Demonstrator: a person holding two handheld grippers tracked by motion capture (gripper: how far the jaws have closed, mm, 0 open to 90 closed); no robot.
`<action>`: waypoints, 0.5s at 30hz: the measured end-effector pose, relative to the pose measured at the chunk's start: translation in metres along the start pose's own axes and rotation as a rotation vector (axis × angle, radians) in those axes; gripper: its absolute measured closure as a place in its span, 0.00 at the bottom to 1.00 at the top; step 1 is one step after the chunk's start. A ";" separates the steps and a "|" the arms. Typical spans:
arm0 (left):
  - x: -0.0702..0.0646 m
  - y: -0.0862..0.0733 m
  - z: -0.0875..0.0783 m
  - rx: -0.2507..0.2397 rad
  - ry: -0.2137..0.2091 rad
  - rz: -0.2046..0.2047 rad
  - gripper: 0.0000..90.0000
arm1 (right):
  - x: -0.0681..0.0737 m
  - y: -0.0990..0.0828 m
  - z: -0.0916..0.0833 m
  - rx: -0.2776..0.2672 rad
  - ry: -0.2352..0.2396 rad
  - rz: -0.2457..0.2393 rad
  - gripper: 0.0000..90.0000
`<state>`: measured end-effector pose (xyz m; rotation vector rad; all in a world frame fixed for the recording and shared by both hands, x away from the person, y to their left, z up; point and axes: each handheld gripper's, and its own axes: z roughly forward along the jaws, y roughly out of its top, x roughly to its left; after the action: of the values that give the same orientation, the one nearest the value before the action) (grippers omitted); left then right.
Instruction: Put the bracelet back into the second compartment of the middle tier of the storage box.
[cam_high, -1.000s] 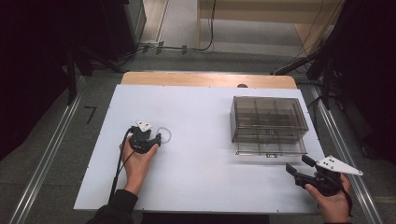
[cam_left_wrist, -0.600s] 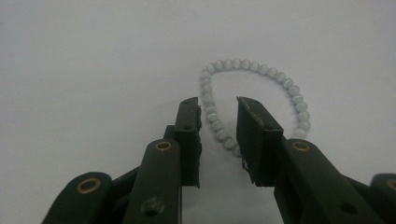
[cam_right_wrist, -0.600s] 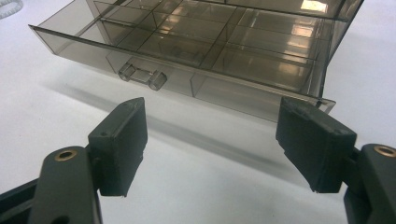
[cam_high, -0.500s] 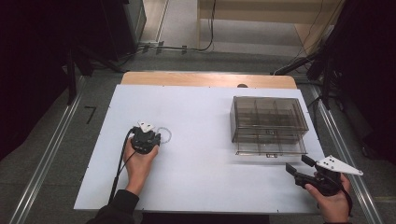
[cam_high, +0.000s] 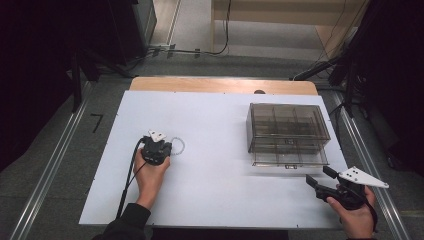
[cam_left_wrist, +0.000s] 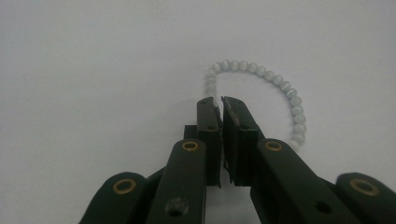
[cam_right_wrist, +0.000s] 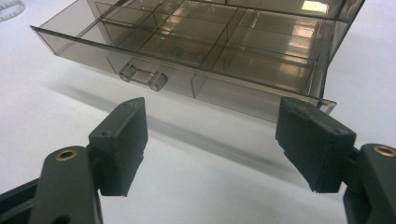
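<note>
High view: left claw (cam_high: 169, 148) at the bead bracelet (cam_high: 178, 145) on the white table (cam_high: 215, 190), well apart from the drawer box (cam_high: 287, 134); right claw (cam_high: 319, 179) near the box.
Left gripper view: jaws nearly closed, apparently pinching the bracelet (cam_left_wrist: 261, 86), which lies flat.
Right gripper view: jaws wide, empty, facing the open drawer (cam_right_wrist: 187, 65).
Progress: likely early; bracelet not yet lifted or stowed.

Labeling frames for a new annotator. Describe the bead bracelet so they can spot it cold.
On the white table, go to its left half, well away from the smoky clear drawer box at the right. The bracelet is a small loop of pale, milky round beads lying flat at the tips of the left gripper, nearly blending into the tabletop.
</note>
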<state>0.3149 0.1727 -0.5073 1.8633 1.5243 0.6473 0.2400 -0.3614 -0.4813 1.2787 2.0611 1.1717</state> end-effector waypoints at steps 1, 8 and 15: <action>0.000 0.000 0.000 0.000 0.002 0.000 0.96 | 0.000 0.000 0.000 0.001 0.000 0.000 0.26; 0.000 0.000 0.000 0.001 0.002 -0.002 0.96 | 0.000 0.000 0.000 0.002 0.001 0.001 0.26; 0.001 0.000 0.000 0.001 -0.009 -0.002 0.97 | 0.001 0.000 0.001 0.001 0.002 0.003 0.26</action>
<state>0.3153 0.1734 -0.5073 1.8620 1.5210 0.6367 0.2404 -0.3600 -0.4816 1.2823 2.0624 1.1733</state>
